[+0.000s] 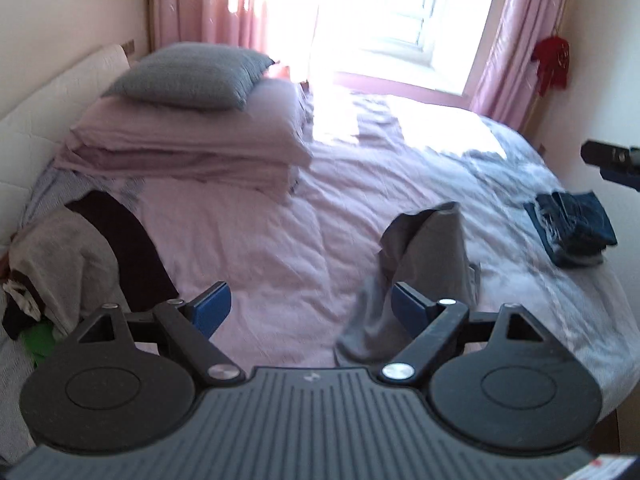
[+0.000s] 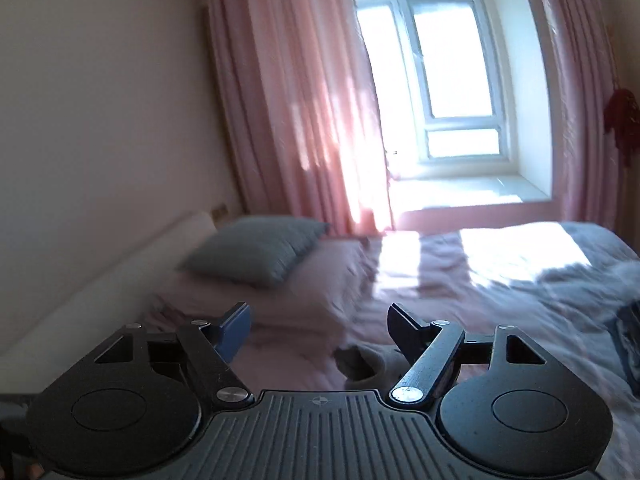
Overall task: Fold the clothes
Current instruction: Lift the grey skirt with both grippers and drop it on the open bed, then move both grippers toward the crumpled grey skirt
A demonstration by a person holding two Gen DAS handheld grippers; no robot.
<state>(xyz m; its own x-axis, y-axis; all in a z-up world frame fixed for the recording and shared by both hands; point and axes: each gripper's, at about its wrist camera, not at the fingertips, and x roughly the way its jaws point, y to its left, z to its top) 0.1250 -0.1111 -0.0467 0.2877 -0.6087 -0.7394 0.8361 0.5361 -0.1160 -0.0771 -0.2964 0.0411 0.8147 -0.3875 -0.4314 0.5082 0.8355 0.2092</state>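
Fingers of the left gripper (image 1: 311, 306) stand wide apart with nothing between them, blue pads facing each other above the pink bed cover (image 1: 280, 248). Just past the right-side finger a grey garment (image 1: 424, 264) lies crumpled on the cover, one part peaked up and a long part trailing toward the camera; the finger overlaps it in the left wrist view, but whether they touch cannot be told. Fingers of the right gripper (image 2: 320, 330) are likewise spread with nothing held, and the same grey garment (image 2: 360, 362) shows low between them, partly hidden by the gripper body.

To the left, near the edge of the bed, a heap of unfolded clothes (image 1: 68, 264) lies in a jumble: beige cloth, a dark maroon piece (image 1: 128, 248) draped over it, and a bit of bright green (image 1: 38, 340) underneath. On the right side of the bed, well apart from the grey garment, sits a small stack of folded dark blue clothes (image 1: 572, 232). A black part of the other gripper (image 1: 612, 160) juts in at the right edge above that stack.

Farther back, folded pink bedding (image 1: 192, 148) is piled beside the white headboard (image 1: 48, 96), with a grey pillow (image 1: 192, 76) on top. Beyond the bed, sun floods through the window (image 2: 452, 80) onto the cover, pink curtains (image 2: 288, 120) hang on either side, and a red ornament (image 1: 554, 60) hangs on the right wall.
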